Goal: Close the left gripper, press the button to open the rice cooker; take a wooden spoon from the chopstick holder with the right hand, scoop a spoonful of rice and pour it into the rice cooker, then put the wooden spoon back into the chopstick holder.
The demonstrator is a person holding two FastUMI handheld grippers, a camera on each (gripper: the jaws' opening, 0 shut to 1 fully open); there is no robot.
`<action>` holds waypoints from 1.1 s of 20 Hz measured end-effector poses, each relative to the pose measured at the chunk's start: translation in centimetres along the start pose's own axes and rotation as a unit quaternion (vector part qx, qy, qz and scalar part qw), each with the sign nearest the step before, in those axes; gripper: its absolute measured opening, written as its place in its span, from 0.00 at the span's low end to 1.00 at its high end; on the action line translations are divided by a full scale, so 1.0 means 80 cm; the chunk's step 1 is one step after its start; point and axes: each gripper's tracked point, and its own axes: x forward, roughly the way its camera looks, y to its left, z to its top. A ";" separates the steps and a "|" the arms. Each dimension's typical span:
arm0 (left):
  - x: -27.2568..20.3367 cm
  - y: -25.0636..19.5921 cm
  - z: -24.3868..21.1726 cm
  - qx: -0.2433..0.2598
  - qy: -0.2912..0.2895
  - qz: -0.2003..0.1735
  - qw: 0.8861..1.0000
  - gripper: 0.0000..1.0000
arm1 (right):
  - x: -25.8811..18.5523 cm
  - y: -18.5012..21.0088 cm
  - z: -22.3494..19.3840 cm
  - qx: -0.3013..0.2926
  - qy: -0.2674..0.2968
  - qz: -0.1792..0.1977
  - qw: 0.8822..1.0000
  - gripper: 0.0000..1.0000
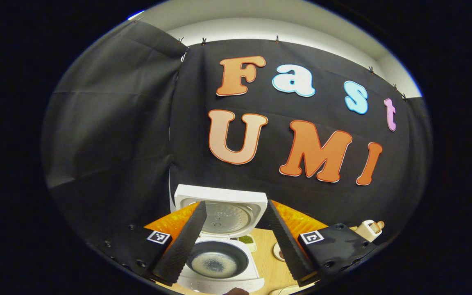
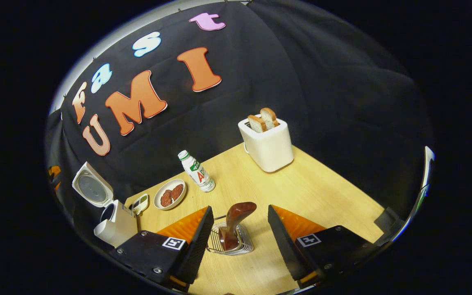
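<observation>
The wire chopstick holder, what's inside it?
A brown wooden spoon stands in the metal wire chopstick holder, handle up. Its bowl end is down among the wires, so I can't make it out.

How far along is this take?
Done: the white rice cooker stands open, lid up, with some grains in its dark inner pot. In hand: nothing; the open right tongs frame the brown wooden spoon standing in the wire chopstick holder. Whether the scoop is left, I cannot tell.

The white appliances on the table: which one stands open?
The rice cooker, far left: its lid is tipped up. The toaster at the back just holds two bread slices.
</observation>
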 end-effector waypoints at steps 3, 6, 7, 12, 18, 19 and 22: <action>0.053 0.013 0.013 0.010 0.009 0.001 1.000 0.99 | -0.036 0.000 0.016 -0.007 -0.027 -0.018 0.999 0.85; 0.094 0.036 0.011 0.028 0.022 0.013 0.999 1.00 | -0.070 -0.007 0.032 -0.014 -0.054 -0.039 0.998 0.86; 0.113 0.039 0.009 0.035 0.023 0.016 0.999 1.00 | -0.080 -0.008 0.037 -0.014 -0.061 -0.044 0.997 0.86; 0.188 0.050 -0.014 0.060 0.045 0.035 0.997 0.98 | -0.118 -0.021 0.046 -0.012 -0.086 -0.071 0.994 0.86; 0.235 0.031 -0.045 0.088 0.089 0.036 0.991 1.00 | -0.124 -0.010 0.046 -0.013 -0.081 -0.062 0.995 0.86; 0.236 0.027 -0.050 0.088 0.099 0.029 0.991 1.00 | -0.123 -0.007 0.045 -0.018 -0.080 -0.059 0.995 0.86; 0.230 0.024 -0.055 0.079 0.127 0.022 0.988 1.00 | -0.119 -0.003 0.047 -0.035 -0.079 -0.050 0.995 0.86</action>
